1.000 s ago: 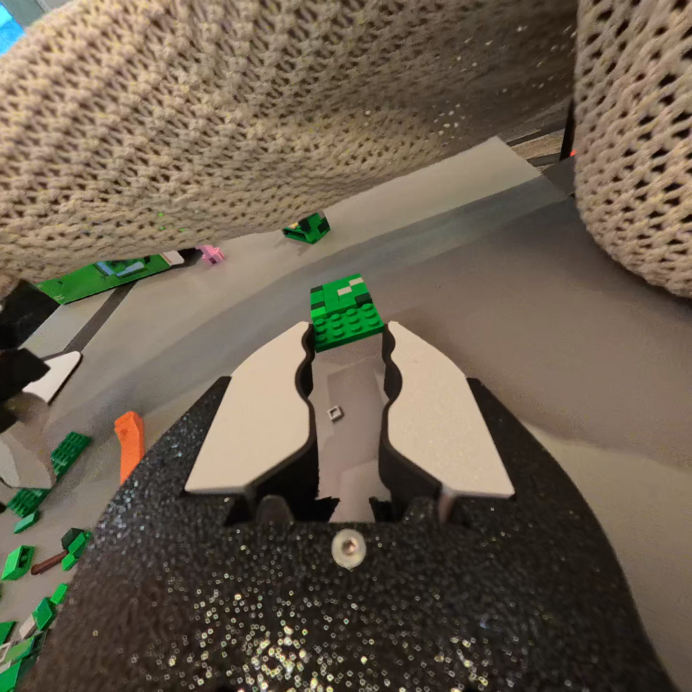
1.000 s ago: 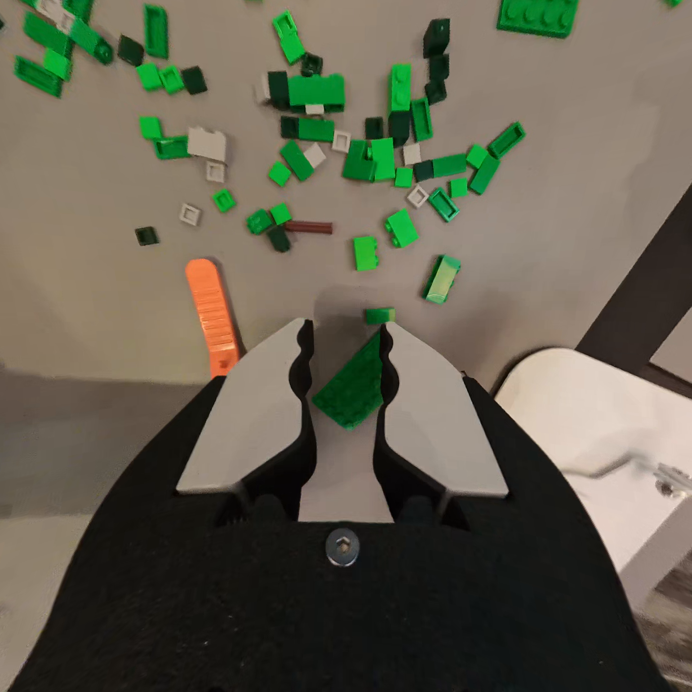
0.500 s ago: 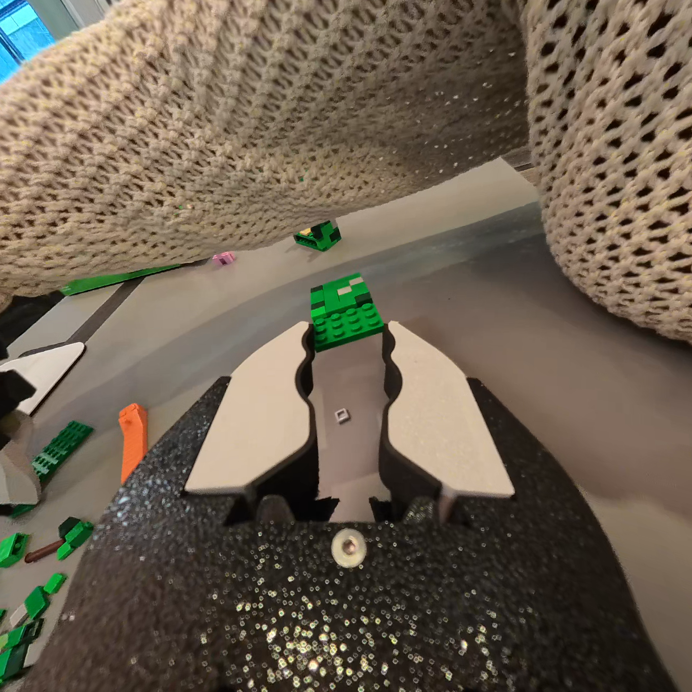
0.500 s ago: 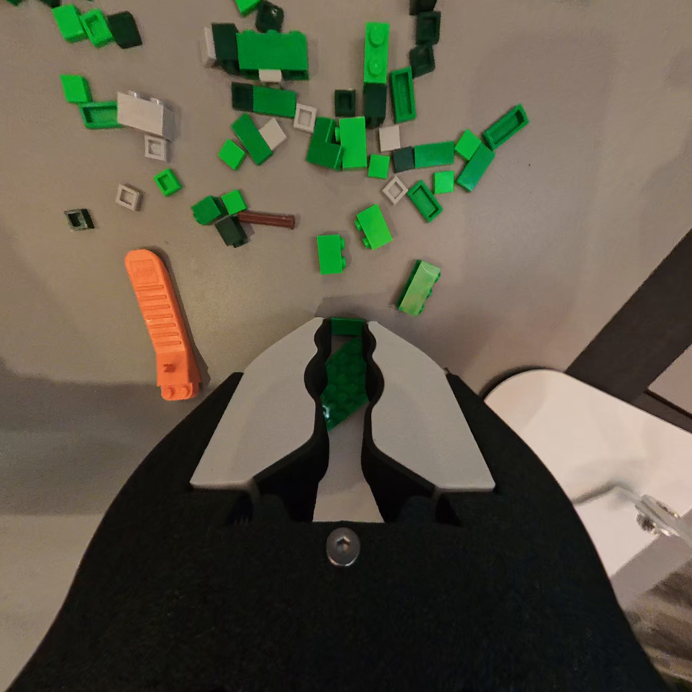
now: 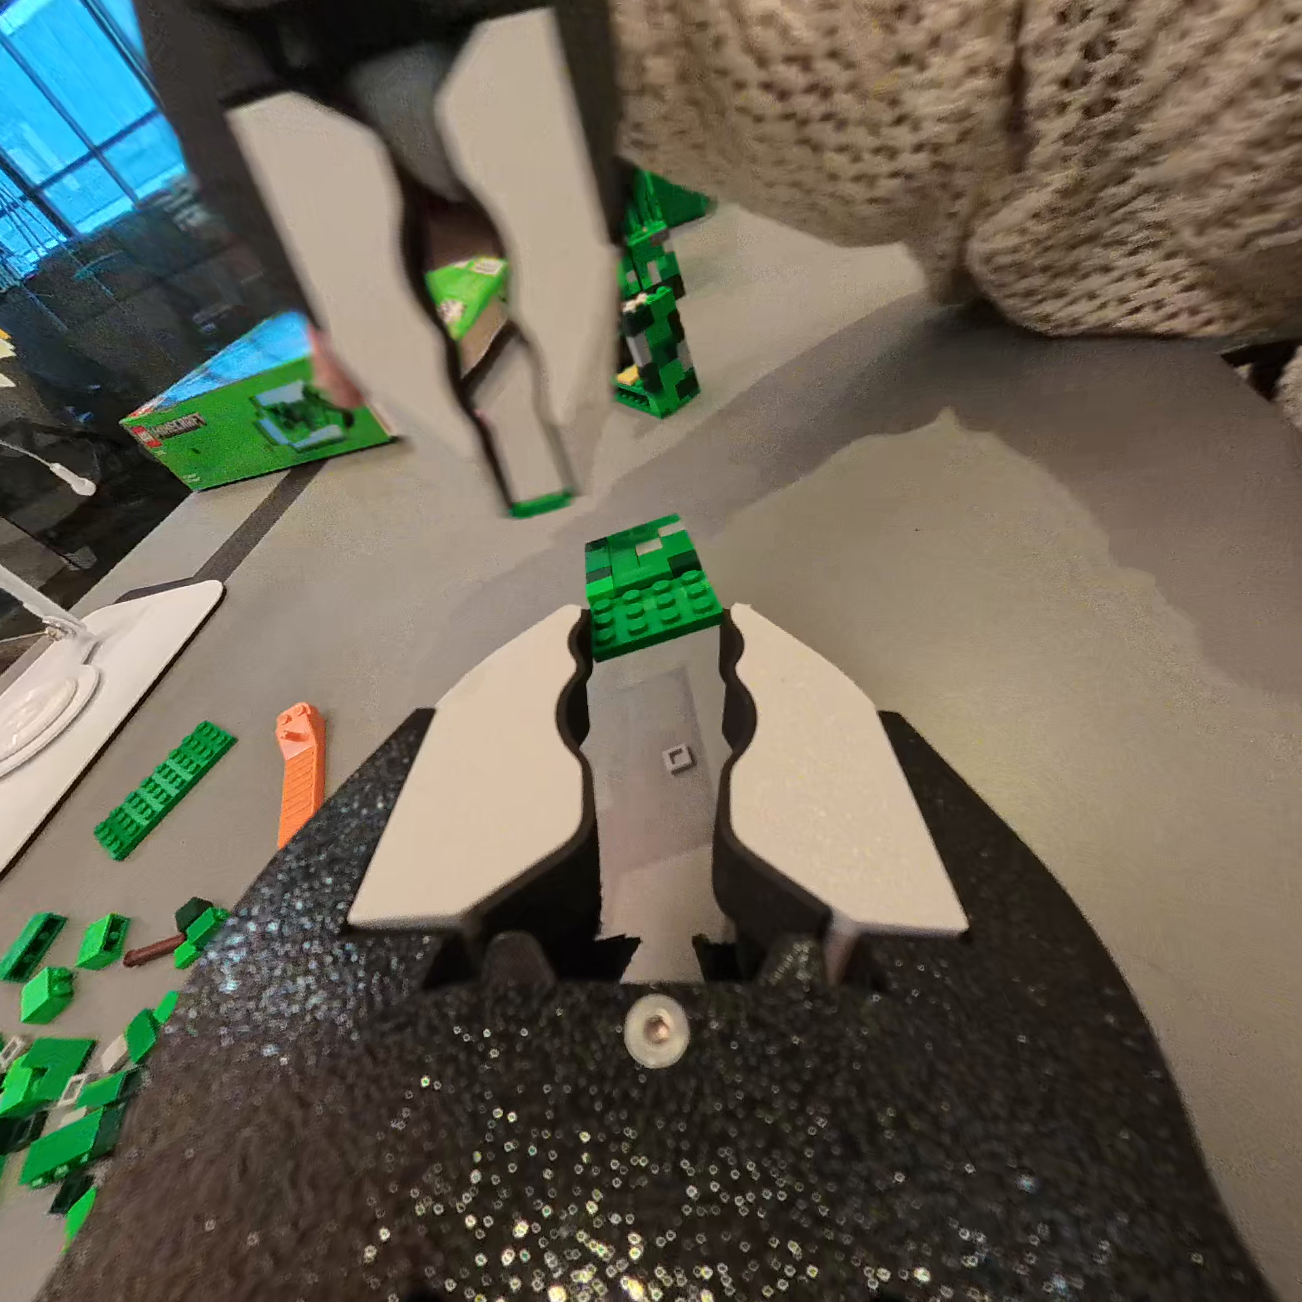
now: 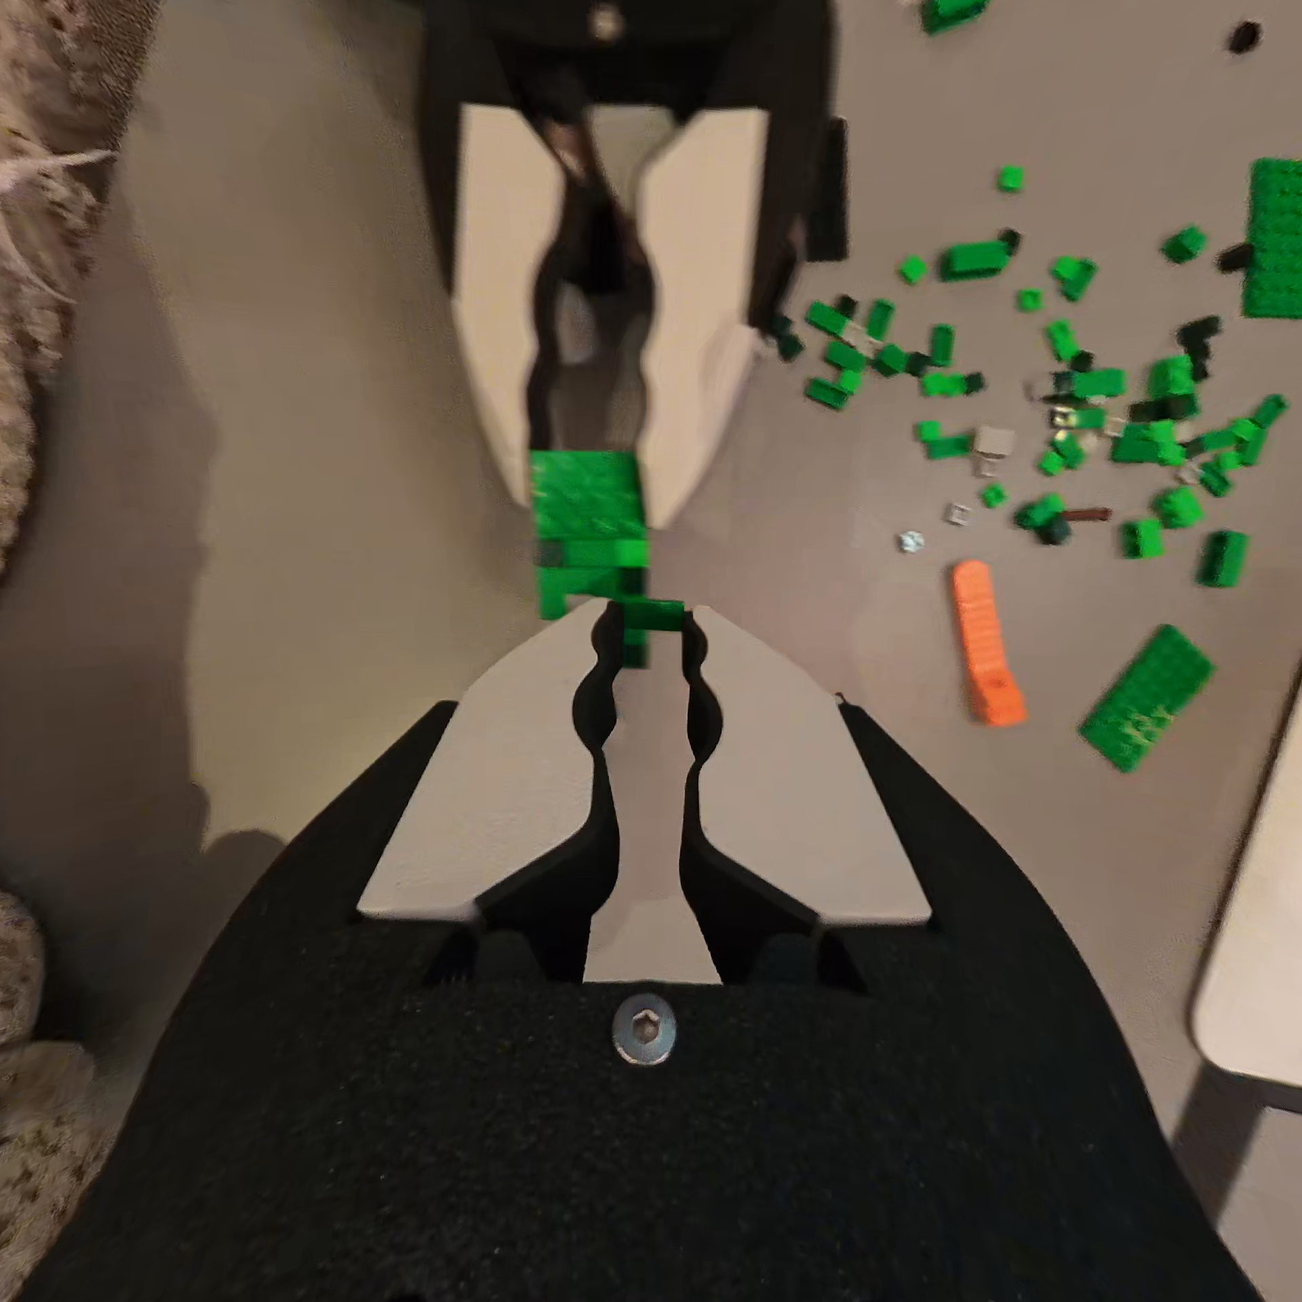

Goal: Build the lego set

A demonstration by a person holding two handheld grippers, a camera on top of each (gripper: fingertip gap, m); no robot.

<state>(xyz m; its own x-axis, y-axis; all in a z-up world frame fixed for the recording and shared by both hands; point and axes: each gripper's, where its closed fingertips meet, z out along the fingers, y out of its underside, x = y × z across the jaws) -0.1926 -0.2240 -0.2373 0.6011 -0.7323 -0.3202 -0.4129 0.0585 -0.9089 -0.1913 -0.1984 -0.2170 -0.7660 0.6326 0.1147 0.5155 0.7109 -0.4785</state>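
Facing each other nose to nose over the grey counter [image 5: 986,634], our two grippers carry the two halves of the coming join. Our left gripper [image 5: 655,623] has its fingers narrowed onto the studded green plate with a patchwork of light and dark green tiles on its far half [image 5: 648,588], held flat with studs up and its long axis running away from us toward 12 o'clock. Our right gripper [image 6: 652,616] is pinched nearly closed on a small flat green piece [image 6: 654,614], gripped edge-on at the very fingertips. In the left wrist view that right gripper [image 5: 539,493] hangs down from 11 o'clock, its piece just beyond the far end of the plate and apart from it. In the right wrist view the plate [image 6: 588,521] lies straight ahead at 12 o'clock, its near end overlapping our piece in the picture; blur keeps us from telling contact. We judge the right gripper must lower its piece onto the plate while the left holds steady. Loose green bricks [image 6: 1057,394] and an orange ridged brick separator [image 6: 983,645] lie off at 2 o'clock.
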